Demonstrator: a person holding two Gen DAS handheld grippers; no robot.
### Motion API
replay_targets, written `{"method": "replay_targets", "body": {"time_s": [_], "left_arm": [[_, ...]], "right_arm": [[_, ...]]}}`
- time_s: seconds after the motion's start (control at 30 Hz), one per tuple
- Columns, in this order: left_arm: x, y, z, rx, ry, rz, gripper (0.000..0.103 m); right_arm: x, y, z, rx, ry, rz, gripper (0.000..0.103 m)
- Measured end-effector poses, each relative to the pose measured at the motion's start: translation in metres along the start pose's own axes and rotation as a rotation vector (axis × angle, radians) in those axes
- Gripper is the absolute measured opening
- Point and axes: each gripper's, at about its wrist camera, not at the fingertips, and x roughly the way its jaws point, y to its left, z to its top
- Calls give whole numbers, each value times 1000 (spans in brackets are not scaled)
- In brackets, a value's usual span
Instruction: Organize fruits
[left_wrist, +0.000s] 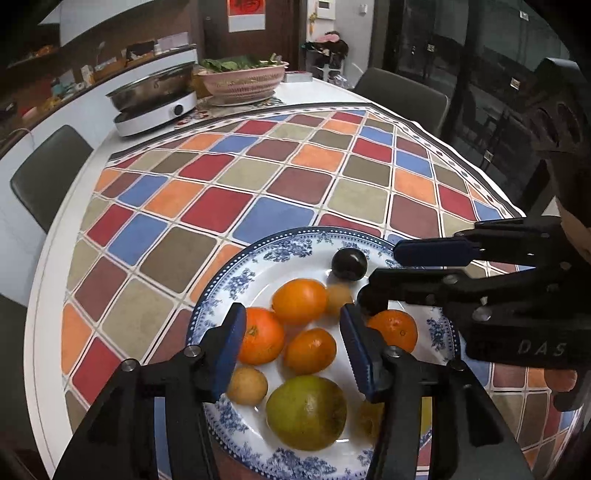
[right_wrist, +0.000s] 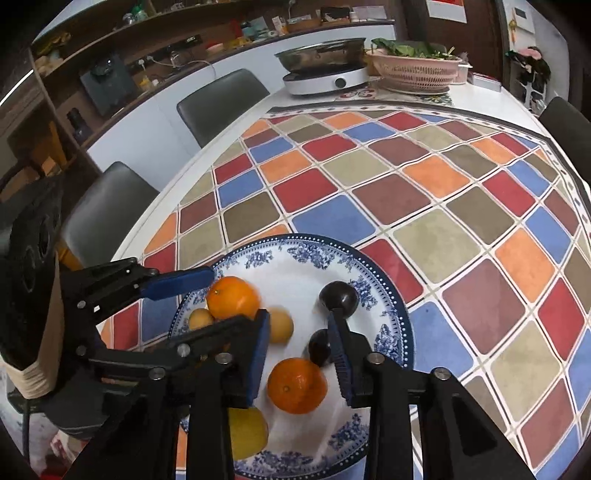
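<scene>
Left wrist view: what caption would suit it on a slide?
Two hand-held grippers, left and right, hover open over a blue-patterned plate of oranges, a green fruit and a dark plum.

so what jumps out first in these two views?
The plate of fruit at the near table edge: oranges, a green fruit, a dark plum. Both grippers, left gripper and right gripper, hover open over it. The checked cloth fills the rest.

White table carries checkered cloth, cooker, basket.
</scene>
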Motion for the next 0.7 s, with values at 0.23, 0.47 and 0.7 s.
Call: {"method": "replay_targets", "body": {"time_s": [0.23, 0.47, 0.7], "left_arm": [[-34, -9, -9, -36, -44, 59, 52], [-91, -26, -24, -92, -146, 127, 60], [-138, -49, -52, -106, -216, 194, 73]], "right_arm": [[-35, 8, -12, -13, -81, -69, 34], [-81, 20, -37, -13, -165, -117, 39], [-128, 32, -69, 6, -250, -157, 57]]}}
